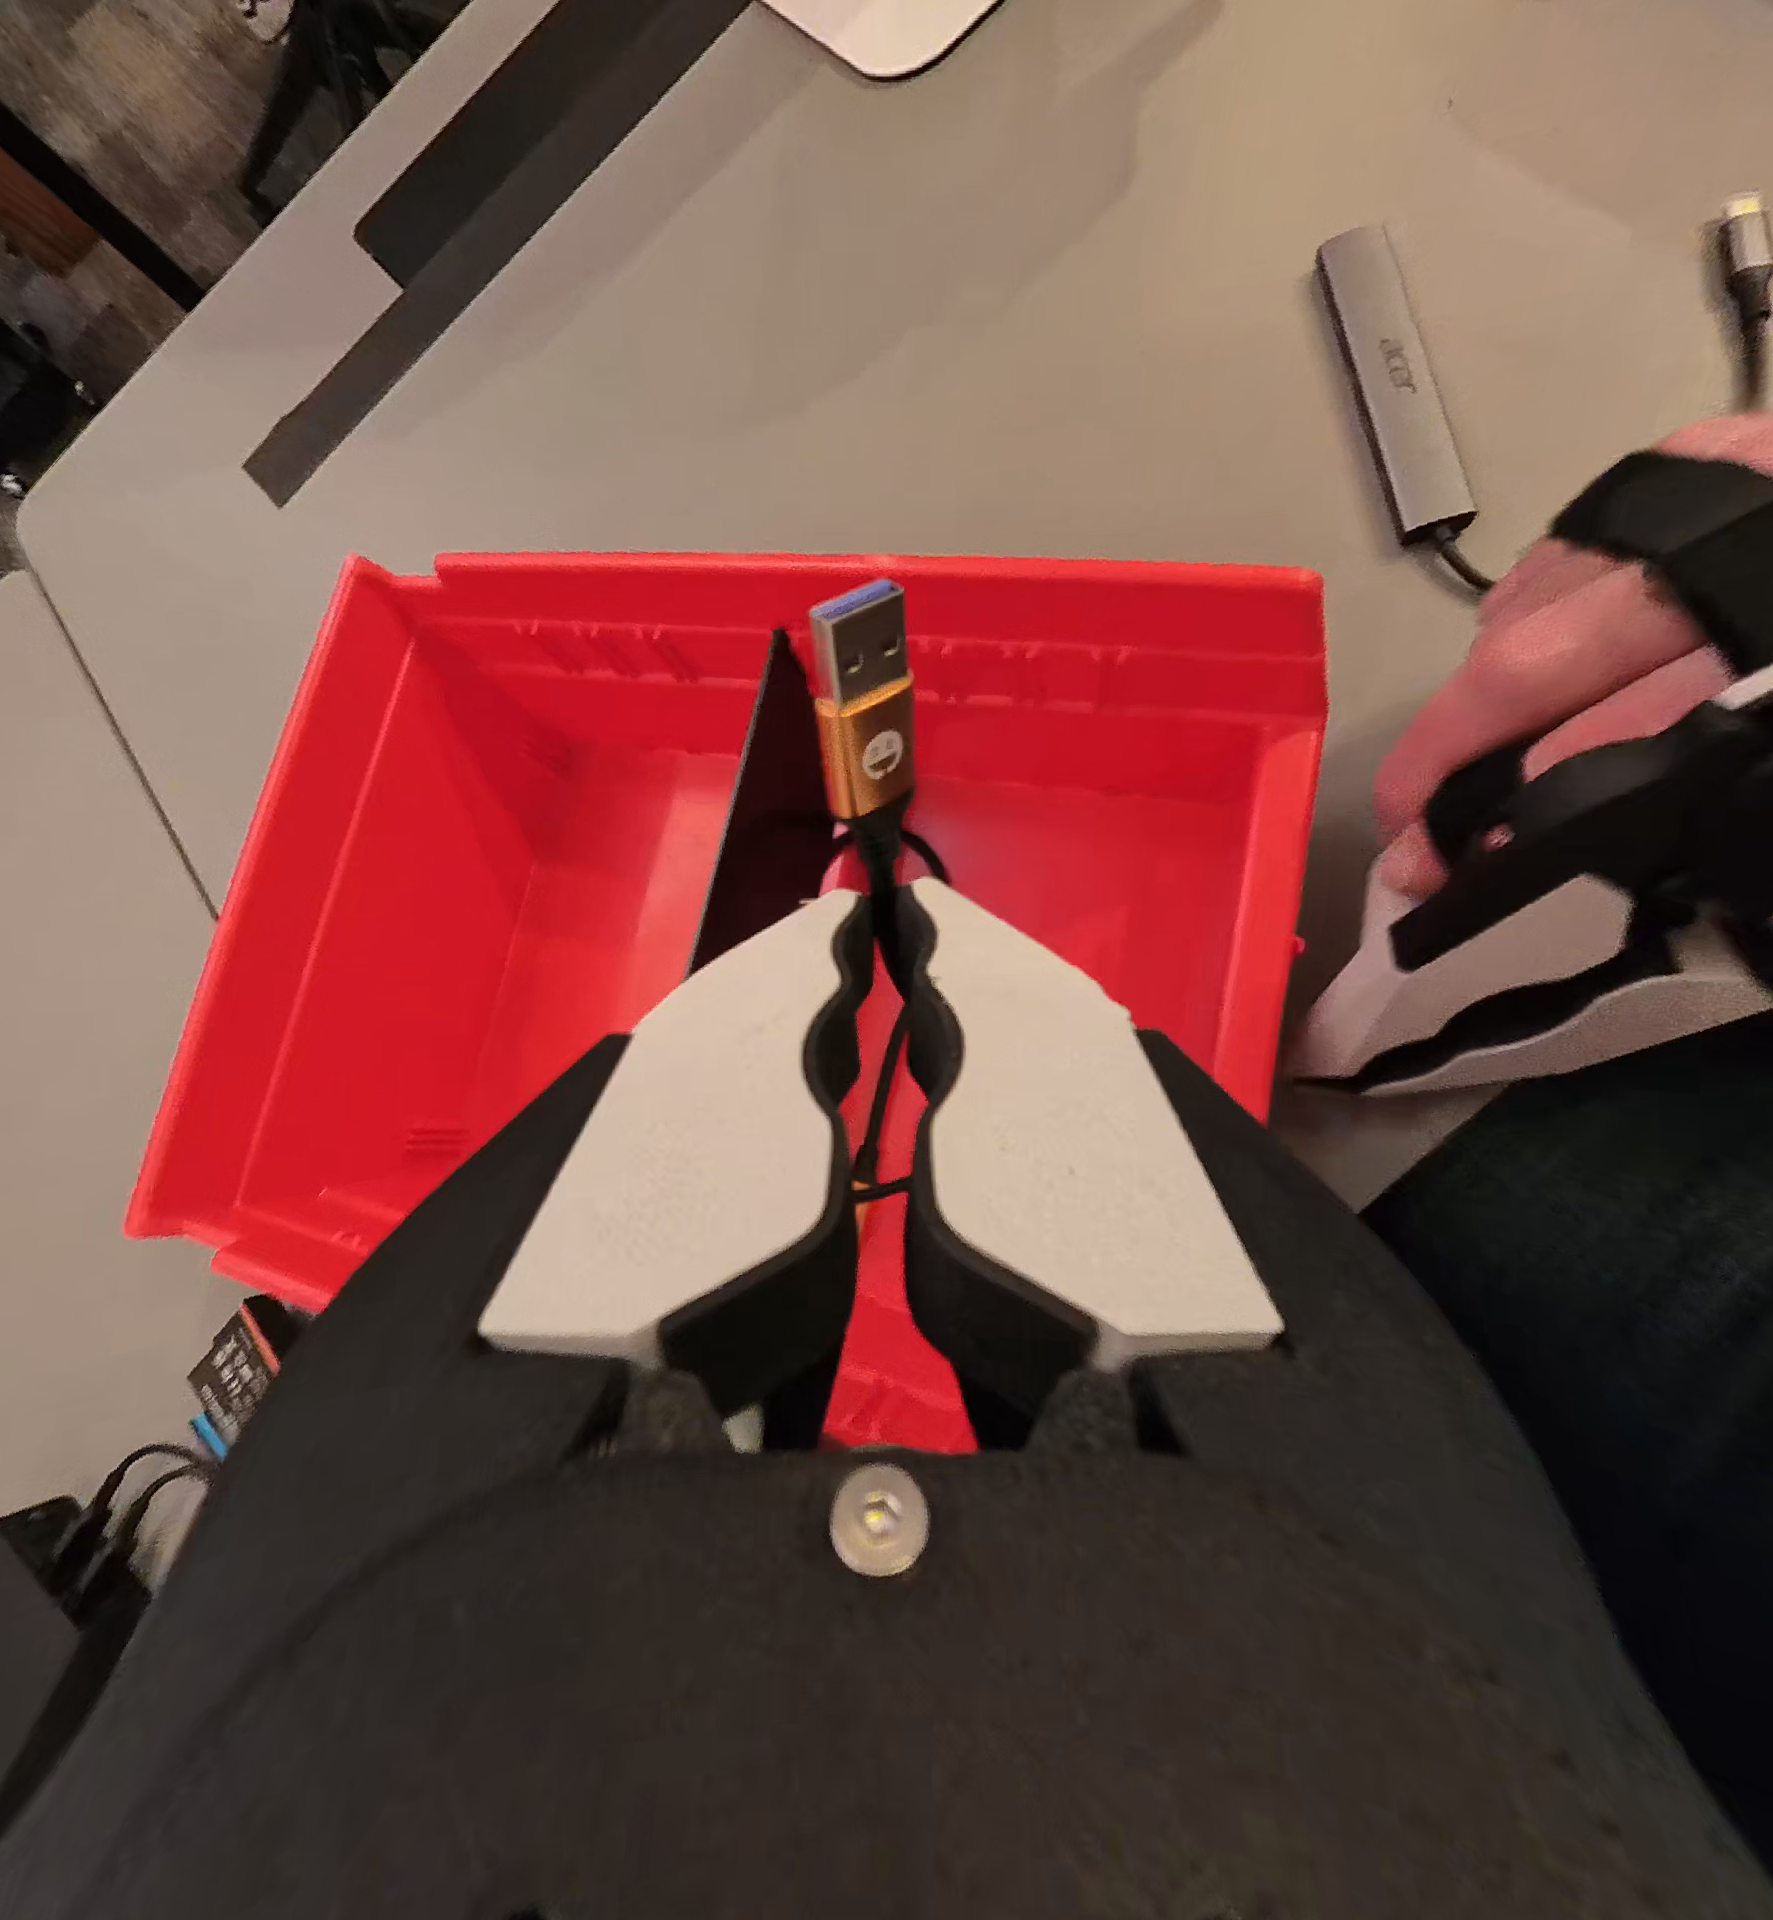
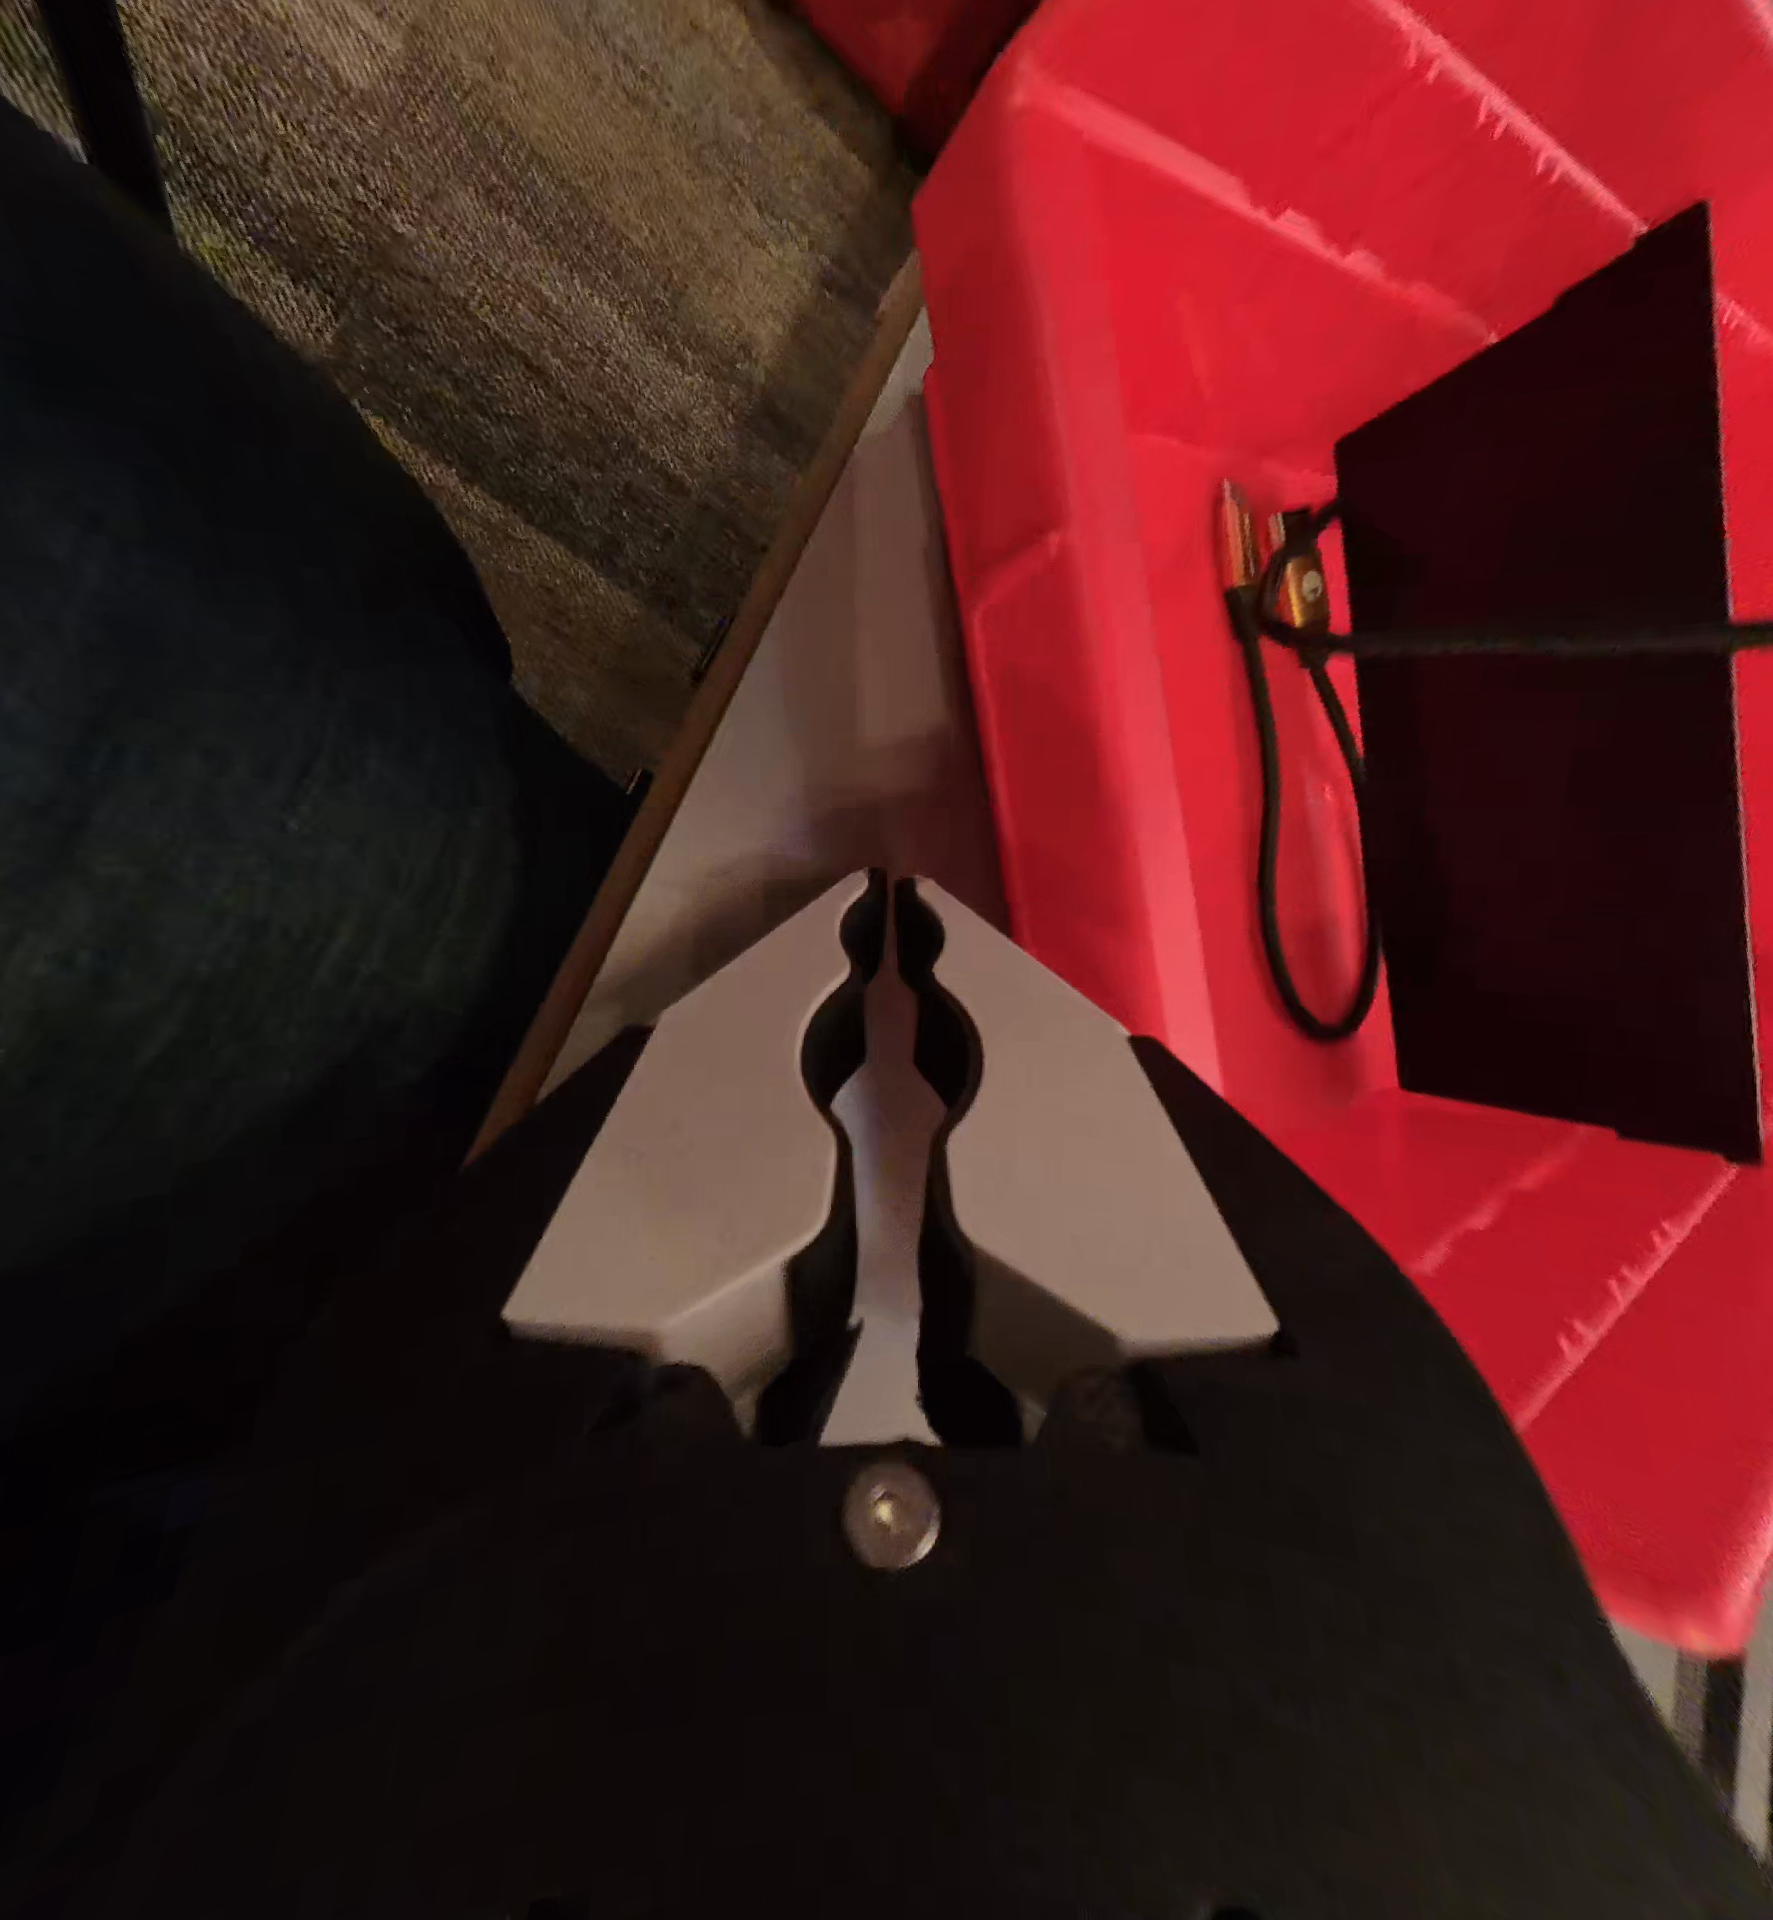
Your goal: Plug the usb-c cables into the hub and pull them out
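Now you are pinching black cable [image 1: 887, 940] in left gripper [image 1: 887, 914], gold-sleeved USB plug [image 1: 861, 717] sticking up mid-frame over red bin [image 1: 362, 935]. Right gripper [image 2: 884, 894] nearly pressed together, holding nothing. Grey hub [image 1: 1396, 384] lying upper right: carry plug there level, keep grip firm.

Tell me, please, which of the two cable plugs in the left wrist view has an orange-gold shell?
The plug held up over the red bin by the left gripper; the other plug, beyond the hub, is silver-grey.
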`<state>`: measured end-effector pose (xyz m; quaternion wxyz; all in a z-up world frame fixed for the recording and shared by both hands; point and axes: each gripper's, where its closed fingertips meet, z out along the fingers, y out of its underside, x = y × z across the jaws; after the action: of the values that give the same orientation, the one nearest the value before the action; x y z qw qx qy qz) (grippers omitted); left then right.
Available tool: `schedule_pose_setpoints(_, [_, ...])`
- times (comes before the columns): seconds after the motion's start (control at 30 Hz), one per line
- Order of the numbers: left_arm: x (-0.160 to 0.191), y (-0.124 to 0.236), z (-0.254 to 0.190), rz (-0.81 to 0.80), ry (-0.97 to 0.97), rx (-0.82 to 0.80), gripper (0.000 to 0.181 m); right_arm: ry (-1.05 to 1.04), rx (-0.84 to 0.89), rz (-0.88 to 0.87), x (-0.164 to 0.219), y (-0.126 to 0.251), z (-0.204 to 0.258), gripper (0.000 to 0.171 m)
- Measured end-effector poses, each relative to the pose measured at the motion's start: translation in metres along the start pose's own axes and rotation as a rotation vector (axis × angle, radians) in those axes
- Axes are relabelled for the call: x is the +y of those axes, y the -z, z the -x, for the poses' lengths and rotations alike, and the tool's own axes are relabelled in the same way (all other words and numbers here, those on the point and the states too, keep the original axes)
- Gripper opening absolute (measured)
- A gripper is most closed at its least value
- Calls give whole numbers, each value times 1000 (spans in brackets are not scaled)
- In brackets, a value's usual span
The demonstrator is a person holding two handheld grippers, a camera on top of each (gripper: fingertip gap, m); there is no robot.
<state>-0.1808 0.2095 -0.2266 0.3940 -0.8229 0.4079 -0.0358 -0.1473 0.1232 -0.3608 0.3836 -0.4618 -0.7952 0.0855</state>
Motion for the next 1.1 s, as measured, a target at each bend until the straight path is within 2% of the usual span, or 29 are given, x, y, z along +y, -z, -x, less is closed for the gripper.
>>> schedule_pose_setpoints(0.23, [-9, -13, -28, 8, -58, 84, 3, -43, -13, -43, -28, -34, -17, 0])
schedule_pose_setpoints(0.4, [-20, -5, -42, 3, -106, 93, 4, -143, -45, -83, -45, -62, -37, 0])
schedule_pose_setpoints(0.57, [-16, 13, -41, -127, 74, 219, 3, -149, -28, -99, -52, -71, -43, 0])
schedule_pose_setpoints(0.63, [-7, 15, -30, -137, 123, 210, 3, -164, -45, -98, -51, -70, -43, 0])
schedule_pose_setpoints(0.77, [17, 19, -14, -98, 134, 155, 3, -115, -117, -106, -40, -47, -24, 0])
schedule_pose_setpoints(0.87, [27, 24, -13, -111, 129, 141, 3, -114, -190, -141, -28, -8, -5, 0])
schedule_pose_setpoints(1.0, [38, 28, -16, -105, 140, 126, 3, -366, -145, -233, 0, 45, -25, 0])
schedule_pose_setpoints(1.1, [44, 25, -16, -103, 167, 117, 3, -618, 19, -206, 42, 60, -66, 0])
